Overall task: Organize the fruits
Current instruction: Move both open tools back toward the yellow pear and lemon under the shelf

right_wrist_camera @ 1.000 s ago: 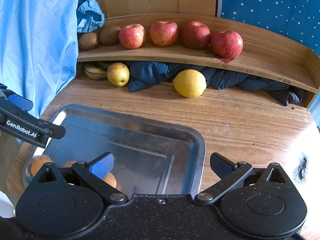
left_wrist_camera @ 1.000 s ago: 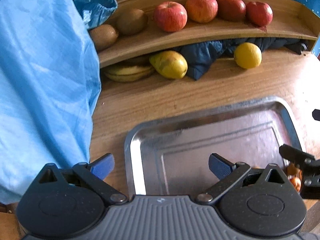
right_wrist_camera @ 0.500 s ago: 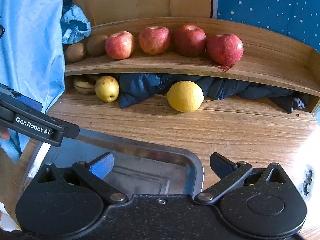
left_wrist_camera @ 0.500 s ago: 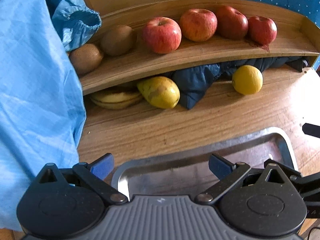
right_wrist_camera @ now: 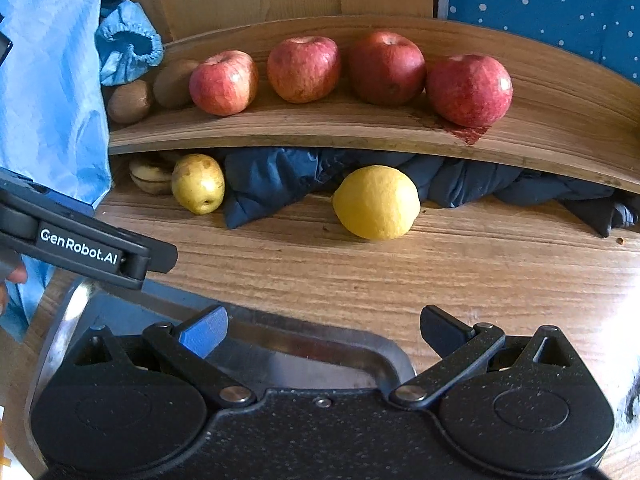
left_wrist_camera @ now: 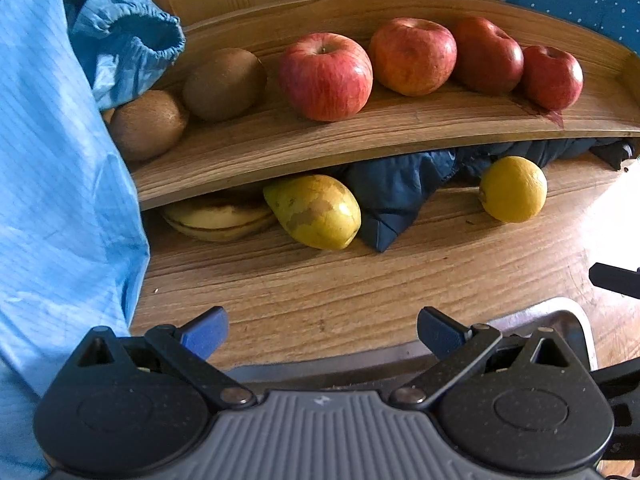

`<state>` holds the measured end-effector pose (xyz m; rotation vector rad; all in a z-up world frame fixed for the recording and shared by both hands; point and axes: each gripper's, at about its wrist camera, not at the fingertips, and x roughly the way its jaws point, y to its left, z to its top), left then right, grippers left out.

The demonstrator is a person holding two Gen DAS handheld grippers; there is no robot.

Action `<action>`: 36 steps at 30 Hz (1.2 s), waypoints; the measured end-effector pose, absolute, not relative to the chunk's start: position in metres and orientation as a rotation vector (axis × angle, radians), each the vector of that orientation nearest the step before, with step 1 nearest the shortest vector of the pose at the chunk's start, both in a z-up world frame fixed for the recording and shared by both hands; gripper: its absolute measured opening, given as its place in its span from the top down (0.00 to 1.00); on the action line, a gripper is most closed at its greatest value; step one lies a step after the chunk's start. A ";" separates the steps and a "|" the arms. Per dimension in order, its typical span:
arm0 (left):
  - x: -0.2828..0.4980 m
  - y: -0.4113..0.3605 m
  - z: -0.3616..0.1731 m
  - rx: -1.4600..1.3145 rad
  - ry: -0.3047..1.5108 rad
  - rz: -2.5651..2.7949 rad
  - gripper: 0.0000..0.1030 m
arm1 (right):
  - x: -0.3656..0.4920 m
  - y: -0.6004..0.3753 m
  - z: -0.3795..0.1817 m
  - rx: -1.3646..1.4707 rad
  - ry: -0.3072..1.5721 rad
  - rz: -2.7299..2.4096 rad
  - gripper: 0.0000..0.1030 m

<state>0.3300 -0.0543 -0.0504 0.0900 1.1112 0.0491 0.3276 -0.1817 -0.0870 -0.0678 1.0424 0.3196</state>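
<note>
— what are the two grippers doing?

— the left gripper (left_wrist_camera: 322, 326) is spread wide with nothing between its fingers, over bare table (left_wrist_camera: 360, 280) at the tray's (left_wrist_camera: 568, 314) far rim. the right gripper (right_wrist_camera: 322, 326) is just as wide and empty.

— and the fruit?

— from the right wrist, four apples (right_wrist_camera: 304, 69) in a row on the shelf (right_wrist_camera: 320, 128) at twelve o'clock, two kiwis (right_wrist_camera: 130, 101) at ten. under the shelf a lemon (right_wrist_camera: 376, 202) at twelve, against the dark cloth (right_wrist_camera: 264, 184); a pear (right_wrist_camera: 198, 183) and bananas (right_wrist_camera: 150, 174) at ten.
</note>
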 end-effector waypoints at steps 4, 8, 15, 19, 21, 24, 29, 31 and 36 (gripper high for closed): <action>0.339 -0.052 -0.054 0.087 1.111 0.042 0.01 | 0.337 -0.182 -0.092 -0.070 1.044 0.306 0.01; 0.349 -0.049 -0.058 0.083 1.111 0.039 0.01 | 0.346 -0.183 -0.096 -0.080 1.041 0.294 0.01; 0.369 -0.043 -0.063 0.051 1.110 0.043 0.01 | 0.361 -0.185 -0.102 -0.086 1.046 0.283 0.01; 0.378 -0.041 -0.065 0.039 1.108 0.045 0.01 | 0.369 -0.183 -0.104 -0.091 1.040 0.287 0.01; 0.383 -0.041 -0.066 0.032 1.106 0.047 0.01 | 0.373 -0.182 -0.106 -0.094 1.037 0.292 0.01; 0.390 -0.039 -0.068 0.020 1.102 0.051 0.01 | 0.379 -0.180 -0.109 -0.099 1.031 0.305 0.01; 0.400 -0.032 -0.067 -0.004 1.079 0.058 0.01 | 0.390 -0.180 -0.113 -0.101 1.023 0.309 0.01; 0.403 -0.028 -0.067 -0.019 1.073 0.058 0.01 | 0.395 -0.181 -0.114 -0.094 1.024 0.301 0.01; 0.412 -0.016 -0.067 -0.043 1.069 0.051 0.01 | 0.404 -0.183 -0.119 -0.075 1.036 0.291 0.05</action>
